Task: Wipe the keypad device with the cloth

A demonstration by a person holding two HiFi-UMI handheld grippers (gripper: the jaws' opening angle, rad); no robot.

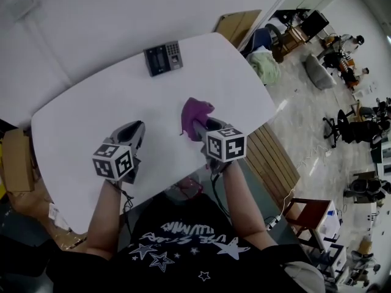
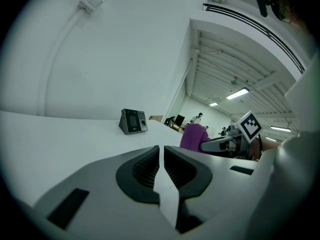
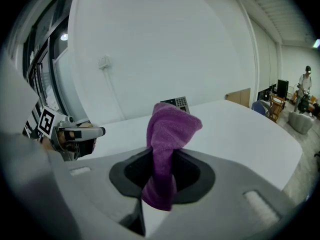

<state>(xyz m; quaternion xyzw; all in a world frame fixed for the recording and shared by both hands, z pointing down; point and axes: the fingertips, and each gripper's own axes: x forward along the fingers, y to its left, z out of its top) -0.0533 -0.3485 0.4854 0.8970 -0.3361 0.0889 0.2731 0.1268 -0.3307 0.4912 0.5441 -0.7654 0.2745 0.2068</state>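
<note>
The dark keypad device (image 1: 163,58) stands at the far edge of the white table (image 1: 91,121); it also shows in the left gripper view (image 2: 133,121), and its top peeks over the cloth in the right gripper view (image 3: 176,103). My right gripper (image 1: 197,127) is shut on a purple cloth (image 1: 195,117), which sticks up between the jaws (image 3: 167,139) and shows from the side (image 2: 193,136). My left gripper (image 1: 135,131) hovers over the near left of the table, its jaws shut with nothing between them (image 2: 161,165). Both grippers are well short of the device.
A cardboard box (image 1: 17,159) sits left of the table. A wooden bench (image 1: 275,157) runs along the table's right side, with a chair (image 1: 308,215) nearby. People and office chairs are far off at the right (image 1: 345,54).
</note>
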